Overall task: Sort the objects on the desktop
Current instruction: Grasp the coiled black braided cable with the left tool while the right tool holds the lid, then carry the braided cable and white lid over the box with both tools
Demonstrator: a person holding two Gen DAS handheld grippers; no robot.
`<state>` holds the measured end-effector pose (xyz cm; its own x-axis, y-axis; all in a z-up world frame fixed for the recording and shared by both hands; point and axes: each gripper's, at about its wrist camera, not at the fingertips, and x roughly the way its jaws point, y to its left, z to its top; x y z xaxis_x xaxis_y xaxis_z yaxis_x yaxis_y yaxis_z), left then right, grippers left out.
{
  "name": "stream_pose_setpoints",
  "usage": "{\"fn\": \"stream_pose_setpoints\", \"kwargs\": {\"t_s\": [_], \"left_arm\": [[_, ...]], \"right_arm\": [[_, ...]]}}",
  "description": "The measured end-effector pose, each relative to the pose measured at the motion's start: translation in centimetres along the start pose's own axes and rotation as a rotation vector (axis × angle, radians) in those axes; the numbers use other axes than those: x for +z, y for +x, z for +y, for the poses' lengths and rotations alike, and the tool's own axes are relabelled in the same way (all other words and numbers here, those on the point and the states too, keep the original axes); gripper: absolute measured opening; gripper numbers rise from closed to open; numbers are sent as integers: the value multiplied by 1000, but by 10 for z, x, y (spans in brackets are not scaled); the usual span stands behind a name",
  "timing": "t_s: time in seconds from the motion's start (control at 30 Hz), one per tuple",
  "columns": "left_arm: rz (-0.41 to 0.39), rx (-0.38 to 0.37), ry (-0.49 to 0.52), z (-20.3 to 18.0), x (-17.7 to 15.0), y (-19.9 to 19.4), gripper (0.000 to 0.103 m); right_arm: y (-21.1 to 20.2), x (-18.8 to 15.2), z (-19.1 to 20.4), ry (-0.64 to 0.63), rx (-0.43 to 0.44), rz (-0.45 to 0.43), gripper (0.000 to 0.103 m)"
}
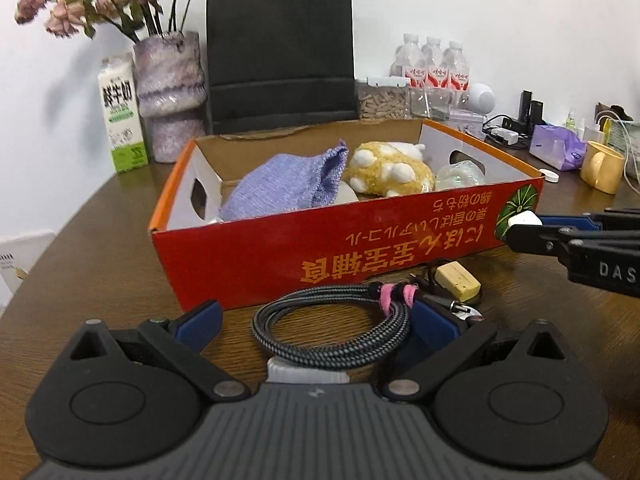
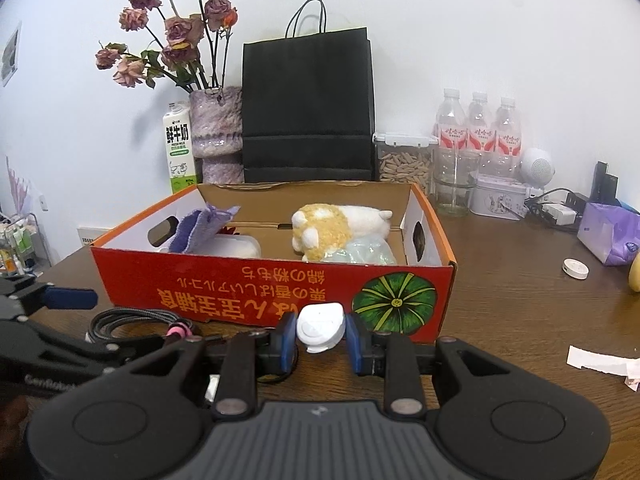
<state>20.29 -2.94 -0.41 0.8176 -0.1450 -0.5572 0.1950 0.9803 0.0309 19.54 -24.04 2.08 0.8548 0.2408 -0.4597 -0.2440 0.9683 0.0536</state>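
Note:
A red cardboard box (image 1: pixel 360 240) (image 2: pixel 240 280) stands open on the brown table. It holds a purple knit pouch (image 1: pixel 288 184), a yellow-and-white plush toy (image 1: pixel 388 172) (image 2: pixel 324 228), a pale green bag (image 1: pixel 460 176) and a white container (image 2: pixel 236 246). In front of the box lies a coiled braided cable (image 1: pixel 332 328) with pink ties, between the fingers of my open left gripper (image 1: pixel 316 320). A white plug block (image 1: pixel 304 372) sits just behind the coil. My right gripper (image 2: pixel 320 332) is shut on a small white device (image 2: pixel 320 326) (image 1: pixel 524 222) at the box's front right corner.
A yellowish block (image 1: pixel 458 282) lies right of the cable. Behind the box stand a vase of dried roses (image 2: pixel 216 136), a milk carton (image 1: pixel 122 120), a black paper bag (image 2: pixel 308 108), water bottles (image 2: pixel 480 128) and a seed jar (image 2: pixel 404 160). A yellow mug (image 1: pixel 600 166), a purple tissue pack (image 2: pixel 608 232) and paper slips (image 2: pixel 600 360) lie on the right.

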Motion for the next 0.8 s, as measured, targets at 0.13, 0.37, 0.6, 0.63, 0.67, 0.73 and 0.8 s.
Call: {"fn": "stream_pose_setpoints", "kwargs": {"t_s": [0.13, 0.37, 0.6, 0.63, 0.67, 0.73, 0.8], "left_arm": [[27, -34, -11, 2, 2, 9, 103], [42, -92, -20, 3, 2, 10, 89], [-2, -79, -5, -3, 1, 2, 87], [-11, -81, -2, -4, 1, -1, 87], [-25, -81, 3, -5, 1, -4, 87], [-42, -74, 12, -7, 1, -7, 87], [-62, -64, 12, -9, 2, -13, 87]], "right_arm": [[-1, 0, 1, -5, 4, 1, 26], [0, -1, 3, -15, 10, 7, 26], [-1, -1, 4, -15, 13, 4, 26], [-1, -1, 4, -15, 14, 3, 26], [-1, -1, 4, -16, 15, 1, 26], [-2, 0, 5, -17, 17, -2, 26], [-3, 0, 5, -15, 22, -10, 26]]}}
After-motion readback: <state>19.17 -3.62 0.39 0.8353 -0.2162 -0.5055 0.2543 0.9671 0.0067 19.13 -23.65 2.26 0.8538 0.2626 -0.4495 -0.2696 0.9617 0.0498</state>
